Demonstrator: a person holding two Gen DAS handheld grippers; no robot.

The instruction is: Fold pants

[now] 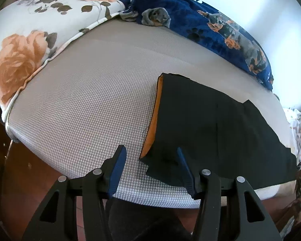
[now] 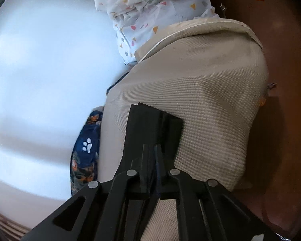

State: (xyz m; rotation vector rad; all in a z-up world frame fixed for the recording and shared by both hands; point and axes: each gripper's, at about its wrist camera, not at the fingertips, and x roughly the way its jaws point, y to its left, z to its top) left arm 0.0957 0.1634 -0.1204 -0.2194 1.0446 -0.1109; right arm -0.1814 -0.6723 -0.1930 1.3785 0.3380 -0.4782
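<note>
My left gripper [image 1: 150,166] has its jaws spread wide and holding nothing. The right-hand blue pad [image 1: 185,172] overlaps the near corner of the black pants [image 1: 210,124], and the other pad sits over the bare mattress [image 1: 90,100]; whether either touches the cloth I cannot tell. From these jaws the pants lie ahead and to the right, their long axis running away toward the far right edge of the bed, with the orange-lined waistband edge [image 1: 152,122] just ahead between the pads.

My right gripper [image 2: 153,160] has its jaws drawn narrow, pinched onto a stack of dark layers of the pants [image 2: 150,124] that stand out straight ahead of the pads, with the mattress [image 2: 210,92] behind them.

I judge the relation that matters to be this: the loose near corner is beside my left jaws, so the left hand is the nearer one to take it, by shifting slightly right to bring the corner between the pads.

Farther out, a floral pillow [image 1: 30,46] and a blue dog-print blanket [image 1: 220,30] lie at the bed's far side.
</note>
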